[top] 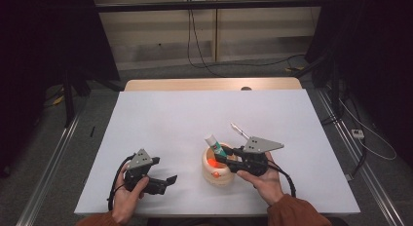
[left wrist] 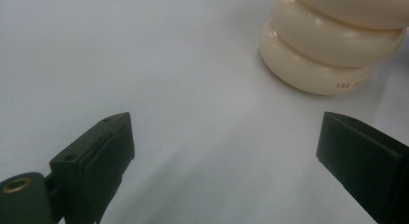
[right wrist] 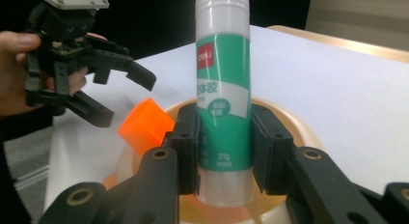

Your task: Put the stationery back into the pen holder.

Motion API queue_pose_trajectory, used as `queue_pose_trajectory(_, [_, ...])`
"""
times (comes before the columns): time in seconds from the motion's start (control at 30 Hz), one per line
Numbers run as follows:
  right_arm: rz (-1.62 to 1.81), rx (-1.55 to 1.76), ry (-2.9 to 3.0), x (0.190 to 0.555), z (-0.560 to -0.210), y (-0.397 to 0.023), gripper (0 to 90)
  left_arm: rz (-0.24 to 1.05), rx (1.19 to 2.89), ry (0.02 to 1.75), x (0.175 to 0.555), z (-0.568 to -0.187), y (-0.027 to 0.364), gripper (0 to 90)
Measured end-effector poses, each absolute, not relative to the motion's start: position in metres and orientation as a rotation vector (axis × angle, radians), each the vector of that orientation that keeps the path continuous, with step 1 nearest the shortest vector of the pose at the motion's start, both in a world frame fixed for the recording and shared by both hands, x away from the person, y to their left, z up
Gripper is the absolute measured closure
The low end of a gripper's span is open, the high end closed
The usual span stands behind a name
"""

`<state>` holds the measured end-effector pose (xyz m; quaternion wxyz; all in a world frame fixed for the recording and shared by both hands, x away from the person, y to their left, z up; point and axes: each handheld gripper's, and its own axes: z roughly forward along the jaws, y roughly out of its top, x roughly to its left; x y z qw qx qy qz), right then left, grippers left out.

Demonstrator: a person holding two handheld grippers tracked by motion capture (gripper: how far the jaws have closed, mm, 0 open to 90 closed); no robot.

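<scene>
A cream ribbed holder (top: 218,173) stands near the table's front middle; its stacked rings (left wrist: 328,45) rise at the top right of the left gripper view. My right gripper (top: 220,157) is shut on a white and green glue stick (right wrist: 223,89), which stands tilted over the holder's mouth (right wrist: 294,125). An orange block (right wrist: 146,125) pokes out of the holder beside it, and it glows orange (top: 212,162) in the high view. My left gripper (top: 168,183) rests low at the front left, open, with bare table between its pads (left wrist: 101,156).
A thin pen-like stick (top: 239,130) lies on the white table (top: 204,114) just beyond the right gripper. The wooden edge (top: 209,84) runs along the far side. Dark stands and cables sit on the floor around the table.
</scene>
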<state>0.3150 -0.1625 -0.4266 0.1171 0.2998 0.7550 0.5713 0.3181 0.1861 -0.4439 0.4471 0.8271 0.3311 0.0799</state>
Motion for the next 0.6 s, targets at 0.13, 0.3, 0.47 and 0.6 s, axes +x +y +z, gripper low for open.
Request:
queue_pose_trajectory(0.13, [1.662, 0.881, 2.21, 0.315, -0.4266, -0.1628, 66.2, 0.196, 2.05, 0.82, 0.3182, -0.4437, 0.1855, 6.0])
queue_pose_trajectory(0.3, [1.642, 0.866, 2.214, 0.3148, -0.4263, -0.1618, 66.1, 0.202, 2.047, 0.819, 0.3185, -0.4434, 0.1859, 6.0])
queue_pose_trajectory(0.47, [1.641, 0.875, 2.231, 0.3158, -0.425, -0.162, 65.8, 0.202, 2.045, 0.82, 0.3188, -0.4433, 0.186, 6.0])
queue_pose_trajectory(0.6, [1.644, 0.863, 2.232, 0.3156, -0.4245, -0.1623, 65.0, 0.201, 2.04, 0.82, 0.3189, -0.4432, 0.186, 6.0])
